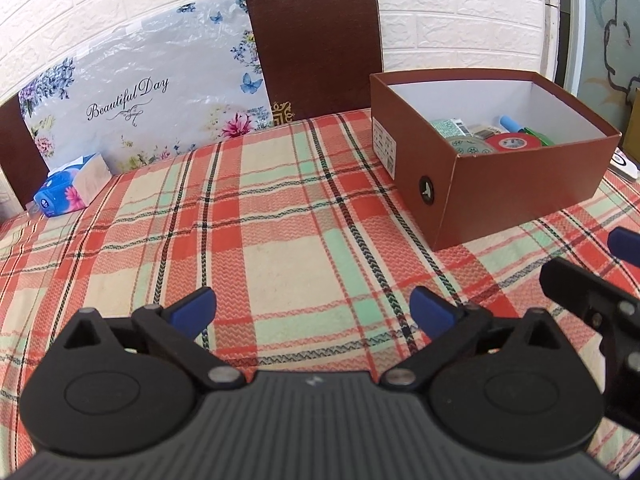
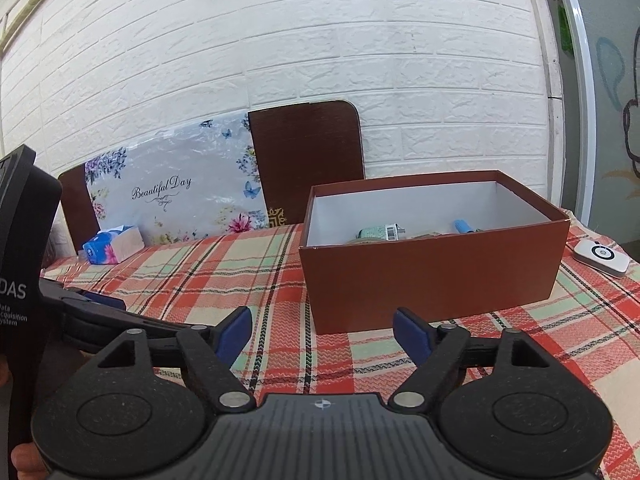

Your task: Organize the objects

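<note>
Holding assorted items, a brown box [image 1: 520, 196] sits far right on the plaid tablecloth [image 1: 260, 240]: red tape roll [image 1: 510, 144], green-patterned roll [image 1: 470, 147], blue tube [image 1: 509, 122]. Left gripper [image 1: 312, 308] and right gripper [image 2: 322, 330] hover nearby, fingers spread, empty. Tissue pack [image 1: 70, 190] far left; white device [image 2: 600, 258] right of box.

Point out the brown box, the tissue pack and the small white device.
brown box [image 2: 432, 280]: right wrist view, on its front wall.
tissue pack [image 1: 60, 194]: left wrist view, on its blue printed face.
small white device [image 2: 600, 258]: right wrist view, on its top surface.
</note>
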{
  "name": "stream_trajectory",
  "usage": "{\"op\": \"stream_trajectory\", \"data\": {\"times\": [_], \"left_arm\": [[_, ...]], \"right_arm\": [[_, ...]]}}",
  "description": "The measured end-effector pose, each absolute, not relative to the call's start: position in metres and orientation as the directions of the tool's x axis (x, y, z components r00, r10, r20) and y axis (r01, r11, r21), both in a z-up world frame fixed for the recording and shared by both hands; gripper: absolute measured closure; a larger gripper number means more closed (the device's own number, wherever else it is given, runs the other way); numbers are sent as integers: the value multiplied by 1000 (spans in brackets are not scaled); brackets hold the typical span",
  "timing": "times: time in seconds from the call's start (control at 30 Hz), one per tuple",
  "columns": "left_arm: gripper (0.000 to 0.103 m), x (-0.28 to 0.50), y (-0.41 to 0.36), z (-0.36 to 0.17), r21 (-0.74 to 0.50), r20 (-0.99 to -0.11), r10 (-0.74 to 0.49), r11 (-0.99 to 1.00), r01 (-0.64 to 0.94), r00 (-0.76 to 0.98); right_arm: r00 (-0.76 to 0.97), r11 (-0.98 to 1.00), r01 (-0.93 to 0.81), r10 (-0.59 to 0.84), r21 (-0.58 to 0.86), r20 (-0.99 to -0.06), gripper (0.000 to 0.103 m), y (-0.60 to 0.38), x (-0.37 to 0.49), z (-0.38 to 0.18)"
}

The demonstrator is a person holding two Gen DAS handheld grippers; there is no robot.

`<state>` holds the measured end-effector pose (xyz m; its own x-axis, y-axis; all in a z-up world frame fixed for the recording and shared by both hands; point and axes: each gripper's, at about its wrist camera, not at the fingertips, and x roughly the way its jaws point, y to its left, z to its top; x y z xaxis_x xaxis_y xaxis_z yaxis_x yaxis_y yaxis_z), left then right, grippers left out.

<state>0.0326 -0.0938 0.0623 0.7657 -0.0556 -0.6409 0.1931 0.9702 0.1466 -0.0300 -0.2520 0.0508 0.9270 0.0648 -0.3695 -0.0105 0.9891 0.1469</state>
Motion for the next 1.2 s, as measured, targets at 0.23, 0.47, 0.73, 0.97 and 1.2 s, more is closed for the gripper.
{"op": "stream_trajectory", "data": {"times": [0.23, 0.47, 0.73, 0.97, 1.2], "left_arm": [[0, 30, -96, 63, 166, -627, -43, 968, 188, 778], [0, 32, -95, 63, 176, -624, -21, 970, 166, 781], [0, 30, -95, 67, 190, -601, 4, 972, 139, 799], [0, 30, -94, 71, 192, -595, 24, 975, 113, 803], [0, 31, -91, 70, 178, -613, 21, 978, 113, 790]], "right_arm": [[923, 984, -8, 75, 176, -377, 18, -258, -26, 49], [923, 984, -9, 77, 179, -377, 18, -262, -24, 47], [928, 988, -16, 71, 153, -367, 18, -258, -25, 48], [930, 988, -11, 66, 151, -361, 17, -258, -27, 47], [931, 989, -12, 65, 148, -359, 17, -257, -27, 47]]}}
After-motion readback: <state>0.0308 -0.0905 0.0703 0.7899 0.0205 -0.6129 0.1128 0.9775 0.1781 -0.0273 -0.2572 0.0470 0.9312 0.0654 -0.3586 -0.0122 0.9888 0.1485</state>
